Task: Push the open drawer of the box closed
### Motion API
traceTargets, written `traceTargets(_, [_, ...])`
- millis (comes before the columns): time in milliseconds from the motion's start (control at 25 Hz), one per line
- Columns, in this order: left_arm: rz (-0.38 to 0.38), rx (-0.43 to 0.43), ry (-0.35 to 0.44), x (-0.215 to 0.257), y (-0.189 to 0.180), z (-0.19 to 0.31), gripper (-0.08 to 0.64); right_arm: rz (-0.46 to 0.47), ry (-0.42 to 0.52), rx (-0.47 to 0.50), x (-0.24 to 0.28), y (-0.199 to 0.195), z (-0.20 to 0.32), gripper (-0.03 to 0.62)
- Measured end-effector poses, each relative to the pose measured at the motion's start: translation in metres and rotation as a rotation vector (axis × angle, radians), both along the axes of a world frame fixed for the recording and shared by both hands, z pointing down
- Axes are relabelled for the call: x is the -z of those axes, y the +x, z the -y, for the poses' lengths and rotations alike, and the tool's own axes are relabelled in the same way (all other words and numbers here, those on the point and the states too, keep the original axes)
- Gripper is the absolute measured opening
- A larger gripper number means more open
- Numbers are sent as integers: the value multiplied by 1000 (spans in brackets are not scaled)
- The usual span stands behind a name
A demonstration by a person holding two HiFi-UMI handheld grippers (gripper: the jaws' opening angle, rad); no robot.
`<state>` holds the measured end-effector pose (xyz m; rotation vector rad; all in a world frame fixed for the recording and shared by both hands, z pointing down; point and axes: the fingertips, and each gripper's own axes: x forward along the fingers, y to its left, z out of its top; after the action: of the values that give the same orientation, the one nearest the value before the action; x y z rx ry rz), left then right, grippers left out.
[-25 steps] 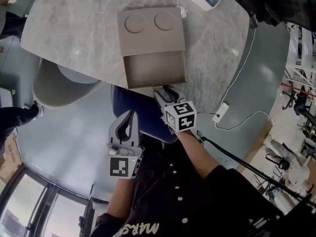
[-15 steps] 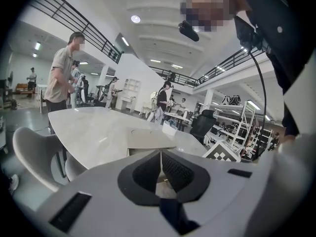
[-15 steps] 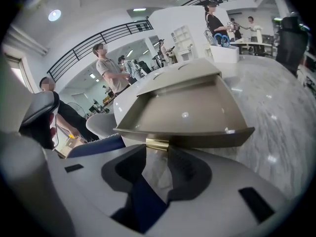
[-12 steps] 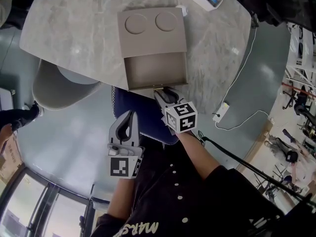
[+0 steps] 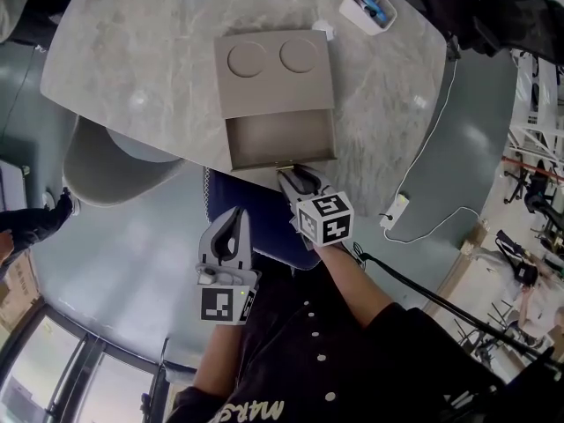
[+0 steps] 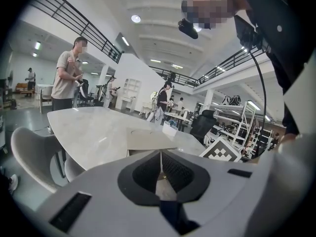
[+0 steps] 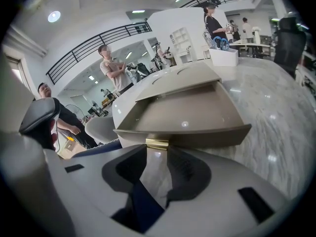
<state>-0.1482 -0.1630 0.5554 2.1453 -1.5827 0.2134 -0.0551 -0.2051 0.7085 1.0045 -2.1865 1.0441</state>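
A beige box (image 5: 273,69) with two round recesses on top sits on the marble table (image 5: 132,69). Its drawer (image 5: 282,139) is pulled out toward me and looks empty. My right gripper (image 5: 291,173) is at the drawer's front, and its jaws are closing. In the right gripper view the gold handle (image 7: 157,143) sits just at the tips of my right gripper (image 7: 158,154), with a gap still between the pads. My left gripper (image 5: 236,214) hangs below the table edge, shut and holding nothing. In the left gripper view the box (image 6: 148,138) lies beyond my left gripper (image 6: 160,154).
A white container (image 5: 370,5) with a blue item stands at the table's far right. A grey chair (image 5: 106,161) is tucked in at the left and a blue seat (image 5: 256,214) lies under my grippers. A white cable and adapter (image 5: 394,208) hang off the right edge. People stand beyond.
My right gripper has edged a little closer to the drawer's front. The drawer stands as far out as before. My left gripper has hardly moved.
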Motion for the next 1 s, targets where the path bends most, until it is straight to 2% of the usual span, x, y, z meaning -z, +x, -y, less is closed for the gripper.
traceTargets(1000, [-8, 4, -24, -12, -10, 17, 18, 6, 67, -28, 5, -17, 84, 124])
